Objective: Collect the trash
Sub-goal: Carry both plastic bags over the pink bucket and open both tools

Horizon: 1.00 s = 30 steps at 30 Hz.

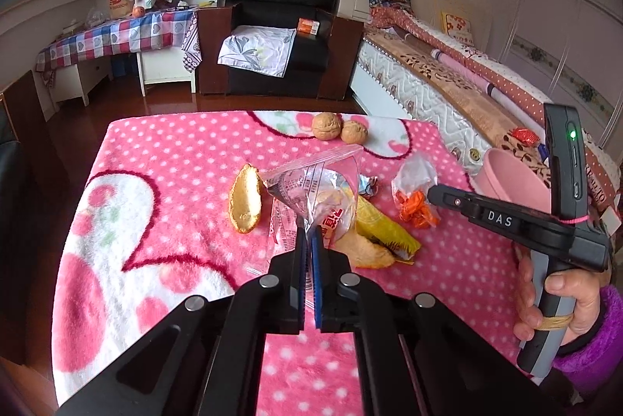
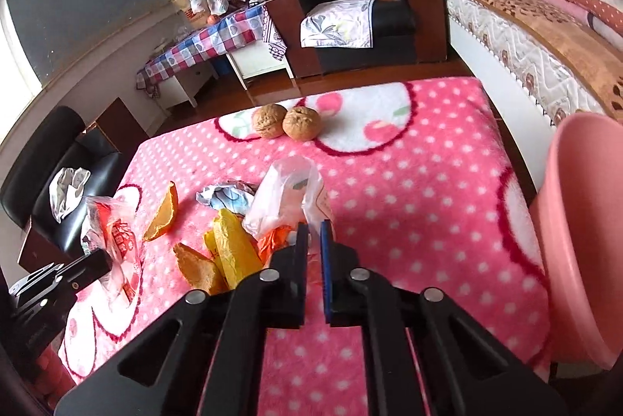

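The table (image 1: pixel 163 159) under its pink dotted blanket carries everything I am working on. At its right edge stands a pink bin (image 2: pixel 584 241), close beside my right hand-held gripper (image 2: pixel 314 227). My left hand-held gripper (image 1: pixel 309 233) has its fingers pinched together on a clear printed bag (image 1: pixel 311 182), which stands up off the blanket. My right hand-held gripper is clamped on a clear bag (image 2: pixel 284 194) with orange wrappers (image 2: pixel 272 241) at its bottom. Between the two bags lie a yellow wrapper (image 2: pixel 233 248) and a peel (image 2: pixel 196 270) touching it. Another peel (image 1: pixel 245 200) rests just left of the printed bag. A crumpled foil wrapper (image 1: pixel 368 184) sits behind the yellow one. Two walnuts (image 2: pixel 286 122) lie touching each other near the table's far edge, well apart from the trash.
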Each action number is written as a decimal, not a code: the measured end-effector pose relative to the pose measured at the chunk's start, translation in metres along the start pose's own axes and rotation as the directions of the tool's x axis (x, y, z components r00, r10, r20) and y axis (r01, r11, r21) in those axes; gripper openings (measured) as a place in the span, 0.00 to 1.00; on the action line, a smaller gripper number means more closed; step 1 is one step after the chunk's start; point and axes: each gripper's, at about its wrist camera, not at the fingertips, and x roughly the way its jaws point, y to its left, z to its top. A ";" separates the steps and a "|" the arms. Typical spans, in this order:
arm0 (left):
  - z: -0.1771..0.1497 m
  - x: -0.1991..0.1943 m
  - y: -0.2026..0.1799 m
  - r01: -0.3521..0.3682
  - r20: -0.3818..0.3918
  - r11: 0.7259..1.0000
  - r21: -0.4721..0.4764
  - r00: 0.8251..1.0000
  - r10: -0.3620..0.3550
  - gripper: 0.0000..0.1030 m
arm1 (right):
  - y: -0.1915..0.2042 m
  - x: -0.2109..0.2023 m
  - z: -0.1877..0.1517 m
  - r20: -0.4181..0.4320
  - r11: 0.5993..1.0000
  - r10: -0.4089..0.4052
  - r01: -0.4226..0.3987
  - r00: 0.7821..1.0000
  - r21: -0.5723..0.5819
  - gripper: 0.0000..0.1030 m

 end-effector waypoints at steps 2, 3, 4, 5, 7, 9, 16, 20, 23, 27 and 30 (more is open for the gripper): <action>-0.001 -0.003 -0.002 0.004 0.002 1.000 -0.006 1.000 -0.004 0.02 | -0.003 -0.004 -0.002 0.007 1.000 0.004 -0.004 1.000 0.012 0.04; -0.002 -0.005 -0.003 0.006 0.003 1.000 -0.008 1.000 -0.006 0.02 | -0.004 -0.008 -0.003 0.012 1.000 0.007 -0.007 1.000 0.017 0.03; -0.002 -0.007 -0.005 0.008 0.004 1.000 -0.008 1.000 -0.008 0.02 | -0.006 -0.013 -0.003 0.023 1.000 0.012 -0.013 1.000 0.019 0.03; -0.002 -0.008 -0.006 0.008 0.006 1.000 -0.009 1.000 -0.008 0.02 | -0.007 -0.019 -0.004 0.035 1.000 0.015 -0.016 0.999 0.019 0.03; -0.002 -0.012 -0.009 0.013 0.009 1.000 -0.012 1.000 -0.013 0.02 | -0.008 -0.029 -0.005 0.054 0.999 0.021 -0.022 0.998 0.024 0.03; -0.002 -0.016 -0.013 0.027 0.013 0.999 -0.022 1.000 -0.027 0.02 | -0.011 -0.040 -0.007 0.072 0.999 0.028 -0.030 0.997 0.032 0.03; 0.002 -0.026 -0.036 0.084 0.037 0.996 -0.035 0.996 -0.082 0.02 | -0.023 -0.084 -0.014 0.145 0.997 0.036 -0.044 0.989 0.055 0.03; 0.006 -0.030 -0.059 0.111 0.051 0.994 -0.009 0.993 -0.111 0.02 | -0.035 -0.105 -0.019 0.179 0.997 0.018 -0.032 0.984 0.076 0.03; 0.010 -0.032 -0.076 0.130 0.055 0.991 0.012 0.990 -0.130 0.02 | -0.048 -0.119 -0.023 0.203 0.995 -0.003 -0.018 0.979 0.103 0.03; 0.014 -0.030 -0.100 0.168 0.050 0.985 0.030 0.984 -0.169 0.02 | -0.065 -0.134 -0.028 0.226 0.991 -0.032 0.001 0.974 0.134 0.03; 0.017 -0.027 -0.118 0.194 0.045 0.980 0.045 0.980 -0.196 0.02 | -0.080 -0.146 -0.032 0.246 0.987 -0.056 0.016 0.968 0.162 0.03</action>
